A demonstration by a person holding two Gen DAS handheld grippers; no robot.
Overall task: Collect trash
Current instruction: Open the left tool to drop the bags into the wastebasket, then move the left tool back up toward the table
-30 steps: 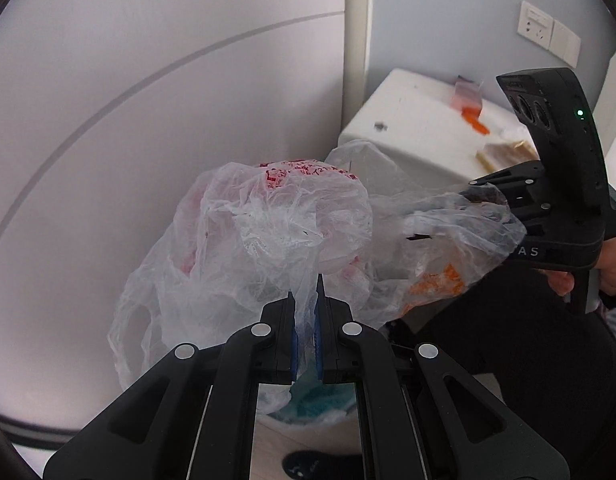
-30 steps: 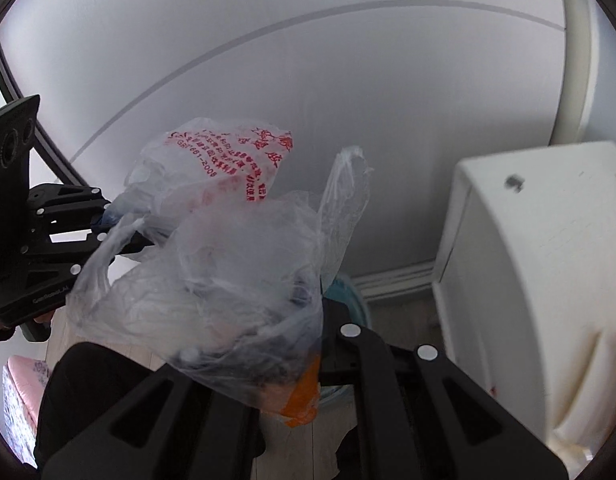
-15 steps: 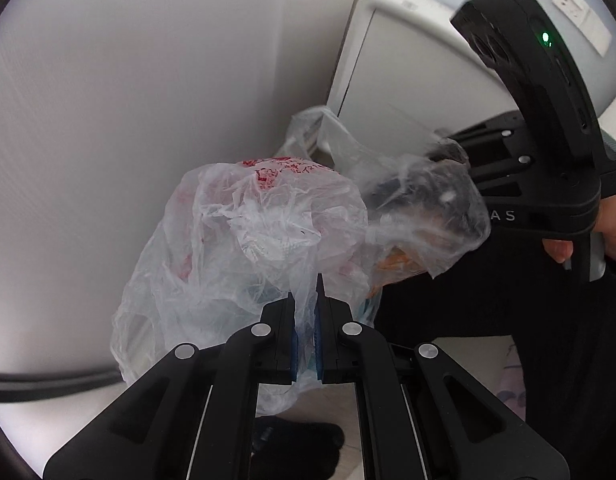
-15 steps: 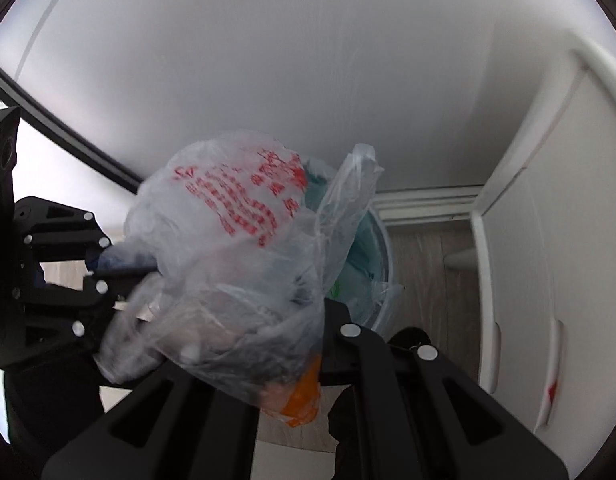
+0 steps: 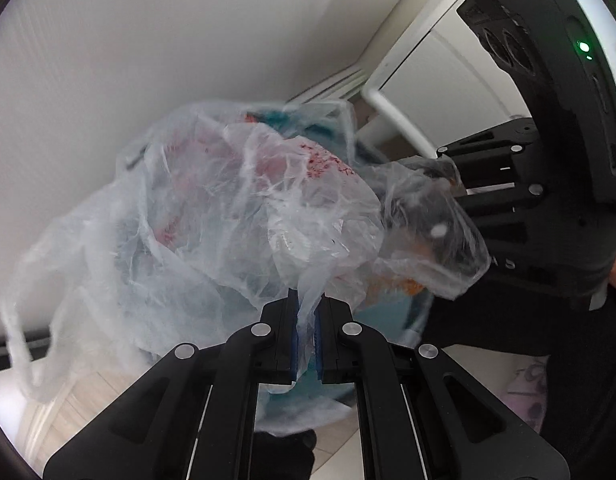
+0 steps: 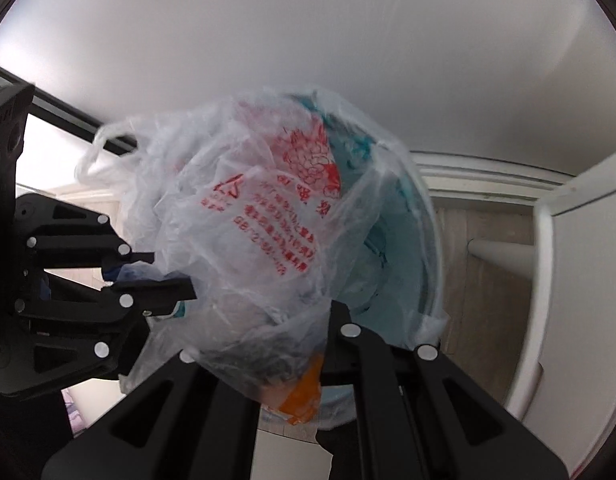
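A crumpled white plastic bag with red print [image 5: 227,220] [image 6: 267,208] hangs from my left gripper [image 5: 306,312], whose blue pads are shut on a twist of its film. My right gripper [image 6: 308,320] is shut on a clear bag holding dark and orange scraps [image 6: 267,356] [image 5: 432,236]; that bag drapes over its left finger. In the left wrist view the right gripper [image 5: 456,184] sits at the right. In the right wrist view the left gripper [image 6: 167,276] sits at the left. Both bags hang close together over a round bin with a teal liner [image 6: 396,248] [image 5: 384,312].
A white cabinet [image 6: 580,280] with a round white leg [image 6: 500,256] stands right of the bin on a pale wood floor [image 6: 472,240]. A white wall and baseboard [image 6: 480,178] run behind. A person's dark clothing [image 5: 508,320] and a dark foot [image 5: 283,448] are close by.
Both grippers have sunk and tipped downward with their bags. The cabinet top has left the views, and the teal-lined bin now lies right under the bags.
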